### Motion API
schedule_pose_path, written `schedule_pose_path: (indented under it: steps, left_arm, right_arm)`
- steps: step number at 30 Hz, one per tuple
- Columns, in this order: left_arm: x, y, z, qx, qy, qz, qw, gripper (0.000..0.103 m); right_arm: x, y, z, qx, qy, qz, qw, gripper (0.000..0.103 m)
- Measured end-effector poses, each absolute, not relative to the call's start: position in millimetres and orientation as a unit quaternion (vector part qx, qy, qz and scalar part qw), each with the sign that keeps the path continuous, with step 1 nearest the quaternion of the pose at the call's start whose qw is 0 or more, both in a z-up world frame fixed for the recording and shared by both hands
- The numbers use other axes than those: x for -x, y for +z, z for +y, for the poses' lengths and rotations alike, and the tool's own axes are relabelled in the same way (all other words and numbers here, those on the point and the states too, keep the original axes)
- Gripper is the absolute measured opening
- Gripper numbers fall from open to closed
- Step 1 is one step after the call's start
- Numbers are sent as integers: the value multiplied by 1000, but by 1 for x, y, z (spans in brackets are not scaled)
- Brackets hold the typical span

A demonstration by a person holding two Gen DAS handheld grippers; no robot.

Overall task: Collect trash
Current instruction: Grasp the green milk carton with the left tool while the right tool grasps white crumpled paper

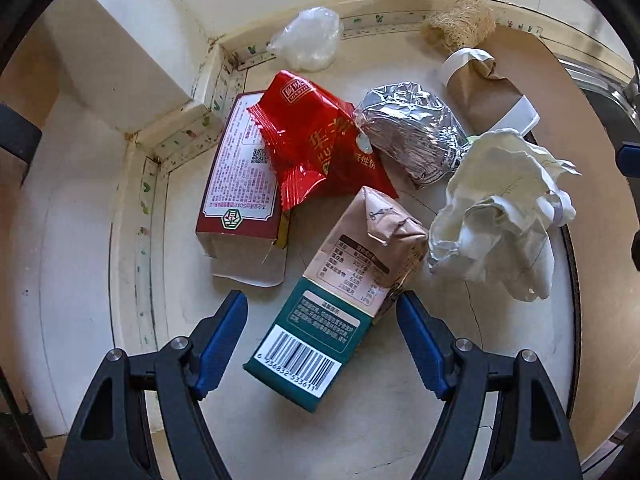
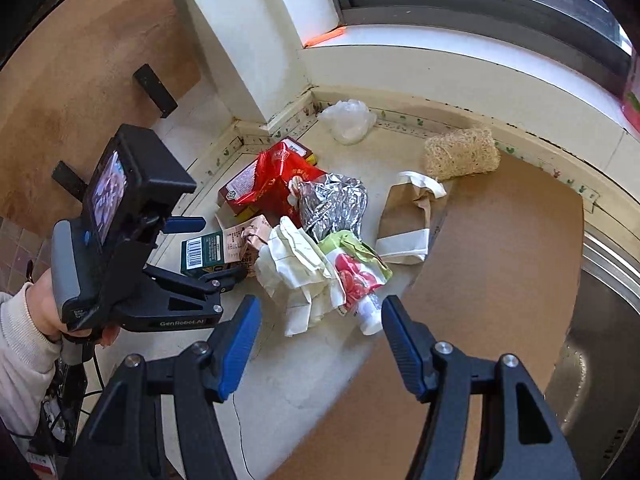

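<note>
A pile of trash lies on a white counter (image 1: pixel 360 420). My left gripper (image 1: pixel 320 297) (image 2: pixel 208 250) stands open astride a green and pink carton (image 1: pixel 340 248) (image 2: pixel 224 246), its pads not pressing it. Behind the carton lie a red wrapper (image 1: pixel 312 140) (image 2: pixel 276 184), a maroon box (image 1: pixel 240 184), a silver foil bag (image 1: pixel 412 132) (image 2: pixel 332 204) and crumpled white paper (image 1: pixel 500 208) (image 2: pixel 292 264). My right gripper (image 2: pixel 321 304) hangs open just short of the paper and a green and red wrapper (image 2: pixel 356 272), holding nothing.
A brown paper bag (image 2: pixel 404 216), a clear plastic bag (image 2: pixel 348 120) and a fibre scrubber (image 2: pixel 460 156) lie farther back by the wall ledge. A brown board (image 2: pixel 500 260) covers the counter's right side, with a steel sink (image 2: pixel 600 320) beyond. A sleeved hand (image 2: pixel 44 312) holds the left gripper.
</note>
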State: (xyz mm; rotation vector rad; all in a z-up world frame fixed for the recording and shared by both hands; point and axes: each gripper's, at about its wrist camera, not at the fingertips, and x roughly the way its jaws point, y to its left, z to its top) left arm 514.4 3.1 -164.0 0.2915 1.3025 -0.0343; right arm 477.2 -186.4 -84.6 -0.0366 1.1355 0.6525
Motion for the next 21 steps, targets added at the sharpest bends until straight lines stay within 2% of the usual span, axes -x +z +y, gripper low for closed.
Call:
schedule_pose_path:
  steps: [6, 7, 8, 10, 17, 18, 19, 21]
  left_arm:
    - [-512, -176, 13, -104, -13, 606, 789, 72]
    - [-510, -175, 15, -97, -15, 603, 791, 67]
    - [-507, -176, 17, -85, -19, 604, 793, 48]
    - [-498, -175, 22, -56, -19, 610, 790, 35]
    - [-457, -173, 36, -17, 2, 600, 800, 35]
    - [-451, -173, 37, -12, 3, 599, 801, 35]
    - [-443, -171, 37, -6, 2, 598, 802, 35]
    - [-429, -168, 36, 0, -5, 594, 804, 35]
  right_arm:
    - [-488, -94, -160, 39, 320, 523, 789, 63]
    - [-490, -96, -156, 42, 322, 523, 788, 63]
    - [-491, -98, -152, 45, 325, 524, 786, 63]
    - [-493, -103, -143, 54, 328, 524, 784, 63]
    - [-486, -124, -116, 92, 343, 531, 770, 62]
    - [-485, -128, -114, 93, 342, 534, 767, 56]
    - [-485, -133, -111, 94, 342, 540, 763, 43]
    - [-484, -142, -107, 93, 341, 556, 752, 27]
